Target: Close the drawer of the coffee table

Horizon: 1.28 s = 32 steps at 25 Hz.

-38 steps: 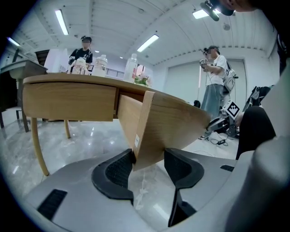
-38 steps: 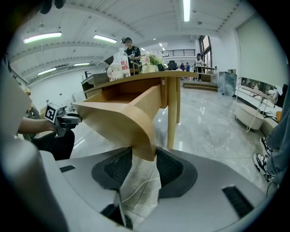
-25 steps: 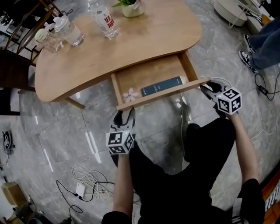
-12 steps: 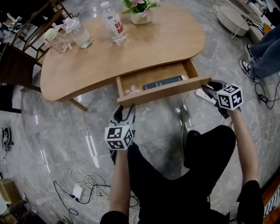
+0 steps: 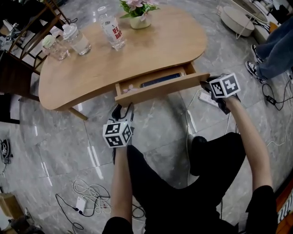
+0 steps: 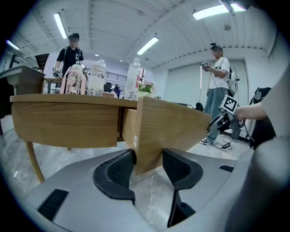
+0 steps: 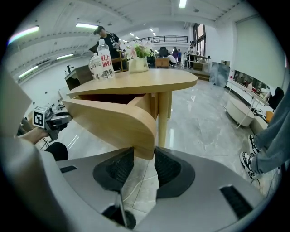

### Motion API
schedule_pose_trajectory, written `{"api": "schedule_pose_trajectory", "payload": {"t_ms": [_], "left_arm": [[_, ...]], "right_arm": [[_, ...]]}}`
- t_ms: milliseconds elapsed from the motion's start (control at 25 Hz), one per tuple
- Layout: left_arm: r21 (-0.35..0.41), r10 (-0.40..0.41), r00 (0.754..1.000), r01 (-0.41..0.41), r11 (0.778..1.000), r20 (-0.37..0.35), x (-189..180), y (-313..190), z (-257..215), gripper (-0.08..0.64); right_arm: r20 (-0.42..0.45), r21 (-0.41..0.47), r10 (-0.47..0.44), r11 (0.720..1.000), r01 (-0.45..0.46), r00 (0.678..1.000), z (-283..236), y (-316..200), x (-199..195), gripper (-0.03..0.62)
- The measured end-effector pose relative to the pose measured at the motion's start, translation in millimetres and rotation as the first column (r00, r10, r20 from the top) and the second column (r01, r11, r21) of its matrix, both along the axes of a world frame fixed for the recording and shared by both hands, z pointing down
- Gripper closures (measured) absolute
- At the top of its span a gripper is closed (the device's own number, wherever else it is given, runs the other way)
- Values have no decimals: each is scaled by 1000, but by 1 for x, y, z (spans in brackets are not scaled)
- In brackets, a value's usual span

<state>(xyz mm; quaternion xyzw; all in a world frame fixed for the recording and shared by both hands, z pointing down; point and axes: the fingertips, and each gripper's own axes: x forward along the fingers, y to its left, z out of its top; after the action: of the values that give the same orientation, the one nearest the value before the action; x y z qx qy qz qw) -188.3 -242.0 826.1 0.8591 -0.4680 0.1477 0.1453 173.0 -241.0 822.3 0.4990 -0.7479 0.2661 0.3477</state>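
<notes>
With the left forearm (image 5: 120,183) and right forearm (image 5: 249,137) stretched forward, the left tongs (image 5: 122,111) clamp the drawer front's (image 5: 155,89) left end, and the down-tilted right tongs (image 5: 207,85) clamp its right end.

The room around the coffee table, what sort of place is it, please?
Probably a large hall used for recording demonstrations, not a home: long ceiling strip lights, a standing person holding up a device, and loose cables on the marble floor.

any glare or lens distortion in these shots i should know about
Head view: white streaks of glare on the glossy floor, otherwise evenly lit. Left gripper view: strong fisheye, dark corners, a ceiling light blown out. Right gripper view: same fisheye and dark rim, the drawer sharp.
</notes>
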Motion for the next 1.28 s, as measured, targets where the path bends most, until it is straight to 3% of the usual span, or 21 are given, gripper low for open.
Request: {"api": "schedule_pose_trajectory", "payload": {"t_ms": [160,480,680,1280], "left_arm": [[-11,-5,1000,5,1000,12,-1,-10,3,350],[-22,-22,999,23,999,29,1,-23,12,348],[-20,-34,999,34,999,39,1,-30,15,348],[-2,-68,996,68,998,60,2,-51,13,348]], "right_arm": [[-10,-6,37,999,-37,999,2,-9,-1,451],[-6,162,82,984,-80,997,11,-20,0,454],[-8,200,129,972,-124,992,13,-26,1,456],[-22,280,135,952,-124,991,11,-47,2,460]]}}
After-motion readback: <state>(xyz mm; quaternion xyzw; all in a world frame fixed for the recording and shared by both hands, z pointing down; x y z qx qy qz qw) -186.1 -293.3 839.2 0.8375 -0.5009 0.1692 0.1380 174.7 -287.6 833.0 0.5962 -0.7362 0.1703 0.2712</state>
